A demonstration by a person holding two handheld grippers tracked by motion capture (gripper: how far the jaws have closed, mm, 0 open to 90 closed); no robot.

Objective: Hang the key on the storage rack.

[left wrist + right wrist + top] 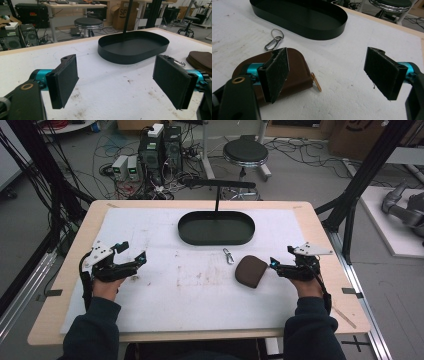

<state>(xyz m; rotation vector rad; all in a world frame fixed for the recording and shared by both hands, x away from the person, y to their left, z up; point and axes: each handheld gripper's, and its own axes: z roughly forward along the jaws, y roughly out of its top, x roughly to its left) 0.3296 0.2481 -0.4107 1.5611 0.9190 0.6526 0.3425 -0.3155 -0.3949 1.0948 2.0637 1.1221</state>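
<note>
Both your grippers, left (134,254) and right (275,262), sit jaws spread wide, the right one just beside the brown zip pouch (250,270), nothing pinched.

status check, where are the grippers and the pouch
Left gripper open, empty, over bare mat. Right gripper open beside brown pouch, not gripping. Carabiner between pouch and black tray.

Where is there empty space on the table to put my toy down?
The widest bare stretch of white mat lies between the left tongs and the brown pouch, running toward the near edge. The black tray looks empty inside too. It is crowded on the right, where the pouch, the metal clip and the right tongs sit close together.
</note>
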